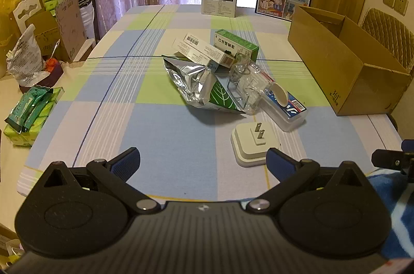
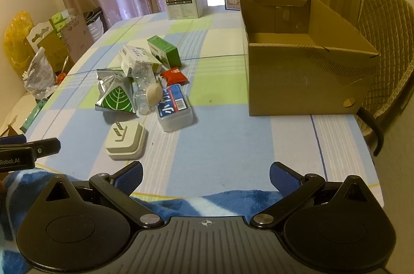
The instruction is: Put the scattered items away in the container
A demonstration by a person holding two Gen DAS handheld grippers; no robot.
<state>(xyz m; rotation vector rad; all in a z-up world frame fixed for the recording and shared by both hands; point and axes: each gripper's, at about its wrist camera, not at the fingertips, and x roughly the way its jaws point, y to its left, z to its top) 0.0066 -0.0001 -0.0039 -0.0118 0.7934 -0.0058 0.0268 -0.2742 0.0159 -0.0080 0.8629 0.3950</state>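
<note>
Left hand-held gripper and right hand-held gripper: spread wide, empty | risk: flat white plastic plug adapter slipping, never reaching brown cardboard box

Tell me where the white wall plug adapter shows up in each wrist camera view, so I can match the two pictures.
Left wrist view: the white plug adapter lies lower right of centre, prongs up, just beyond the left gripper's right fingertip.
Right wrist view: the same adapter lies lower left of centre, beyond the right gripper's left fingertip.
Shared landmark: the open cardboard box, on the right in both views.
</note>
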